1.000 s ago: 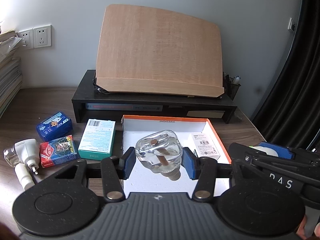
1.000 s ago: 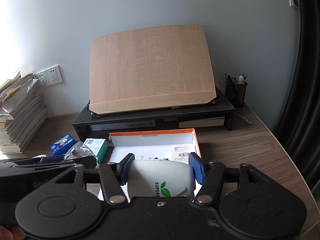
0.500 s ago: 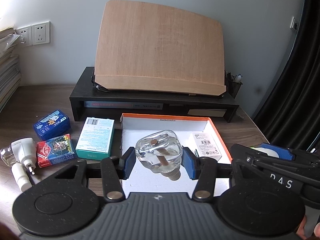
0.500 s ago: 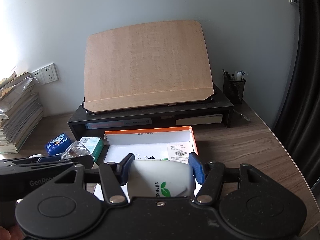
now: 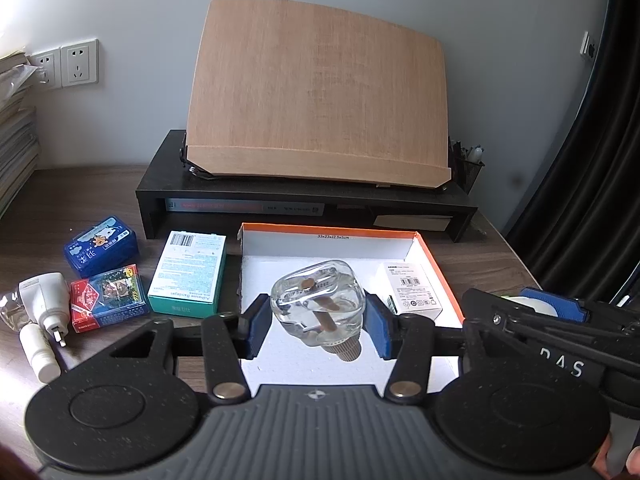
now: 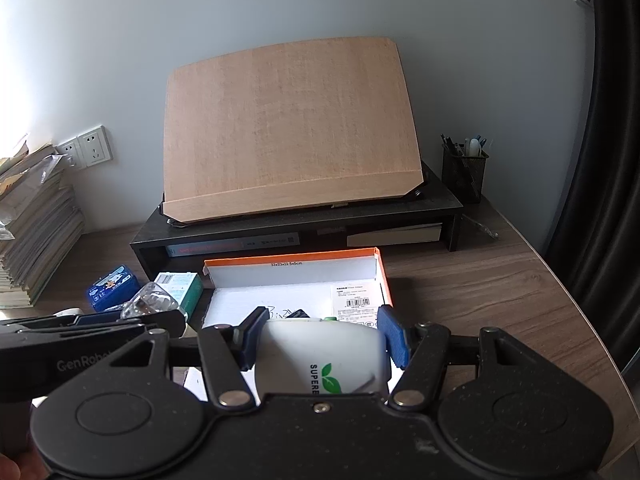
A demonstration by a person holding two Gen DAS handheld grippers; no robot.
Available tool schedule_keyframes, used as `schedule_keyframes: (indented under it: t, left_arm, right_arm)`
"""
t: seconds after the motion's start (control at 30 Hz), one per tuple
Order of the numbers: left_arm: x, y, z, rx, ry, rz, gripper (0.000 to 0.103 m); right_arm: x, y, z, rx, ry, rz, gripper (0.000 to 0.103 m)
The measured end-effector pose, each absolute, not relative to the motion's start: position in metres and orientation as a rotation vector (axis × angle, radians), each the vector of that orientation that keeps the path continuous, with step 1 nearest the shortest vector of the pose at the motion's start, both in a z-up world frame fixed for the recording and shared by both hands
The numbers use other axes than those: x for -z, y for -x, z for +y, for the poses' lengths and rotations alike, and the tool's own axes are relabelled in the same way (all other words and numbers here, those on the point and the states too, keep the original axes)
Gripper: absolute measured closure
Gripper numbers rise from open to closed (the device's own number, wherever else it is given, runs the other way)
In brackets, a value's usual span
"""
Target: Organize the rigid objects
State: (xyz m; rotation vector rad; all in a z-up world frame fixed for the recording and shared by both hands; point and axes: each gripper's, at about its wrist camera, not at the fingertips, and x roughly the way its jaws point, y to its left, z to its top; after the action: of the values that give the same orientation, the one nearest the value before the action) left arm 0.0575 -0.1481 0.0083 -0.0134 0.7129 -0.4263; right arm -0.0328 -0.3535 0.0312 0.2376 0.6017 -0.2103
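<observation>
A clear glass bottle (image 5: 318,310) is pinched between the blue pads of the left gripper (image 5: 318,326) and is held above the white floor of the orange-edged box (image 5: 436,258). Further right, a white bottle (image 6: 324,354) is clamped by the right gripper (image 6: 322,336) over the same box's near end.

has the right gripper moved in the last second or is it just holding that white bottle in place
Yes, slightly. The right gripper, shut on the white bottle, has drawn back: the orange-rimmed box and wooden board sit higher in its view.

speckled black tool (image 5: 318,330) bodies; blue pads (image 5: 378,330); silver rivets
</observation>
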Motion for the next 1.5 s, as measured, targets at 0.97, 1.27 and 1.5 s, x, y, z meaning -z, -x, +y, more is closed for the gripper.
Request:
schedule_keyframes:
  t: [0.97,1.27,1.5]
  left_arm:
    - [-0.0084,-0.0543,-0.1496,0.421,0.016,0.717,0.052]
    - [-0.0081,-0.0552,-0.1484,0.422,0.012,0.717,0.052]
    - [-0.0073,-0.0564,-0.1491,0.422,0.009,0.719,0.052]
  right_arm:
    - [-0.0274,0.0344,-0.3524,0.207,-0.237,0.616,0.031]
    - [-0.028,0.0308,-0.3524,0.209,-0.231,0.623,0.031]
    - [-0.0269,0.0275,-0.3531,0.212,-0.228,0.631,0.031]
